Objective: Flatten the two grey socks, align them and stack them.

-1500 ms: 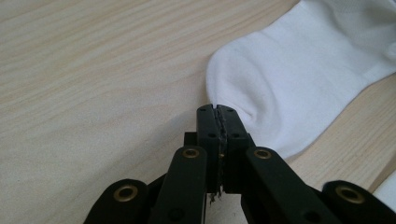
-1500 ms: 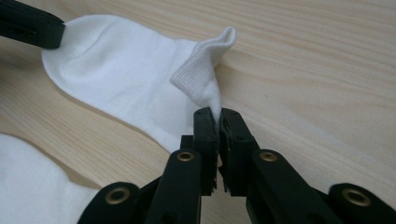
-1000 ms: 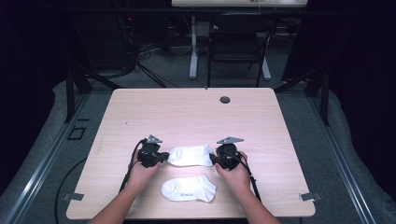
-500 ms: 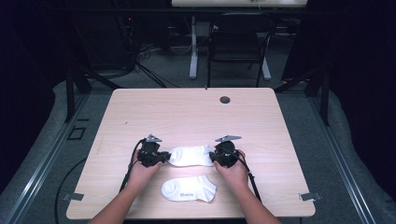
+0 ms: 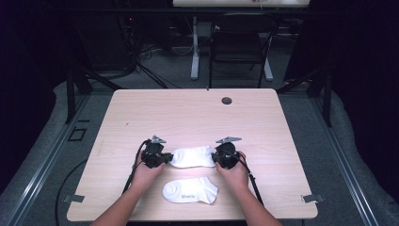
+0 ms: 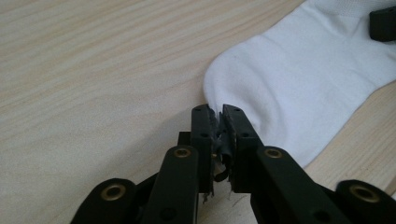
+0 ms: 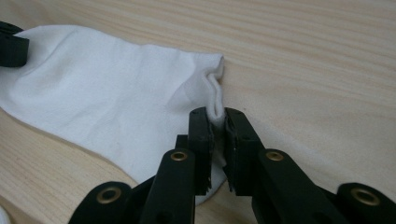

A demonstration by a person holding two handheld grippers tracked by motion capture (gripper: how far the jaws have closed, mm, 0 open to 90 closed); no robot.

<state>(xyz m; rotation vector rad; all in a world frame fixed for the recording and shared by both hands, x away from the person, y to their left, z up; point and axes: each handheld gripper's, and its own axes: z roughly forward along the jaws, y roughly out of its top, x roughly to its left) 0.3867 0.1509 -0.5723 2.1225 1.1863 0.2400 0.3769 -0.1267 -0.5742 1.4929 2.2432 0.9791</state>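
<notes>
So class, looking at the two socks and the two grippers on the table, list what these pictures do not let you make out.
- Near sock, high view: its small grey print is too small to read.
- Far sock, high view: both ends are hidden under the left gripper and the right gripper.
- Left gripper view: how much cloth is pinched is hidden by the fingers.
- Right gripper view: the sock's near edge is hidden by the fingers.

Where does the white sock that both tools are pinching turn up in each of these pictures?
High view: the held sock lies low on the table, centre, between the two grippers.
Left gripper view: upper right, toe end pinched.
Right gripper view: left and centre, cuff fold pinched.
Shared landmark: the pale wood table.
</notes>
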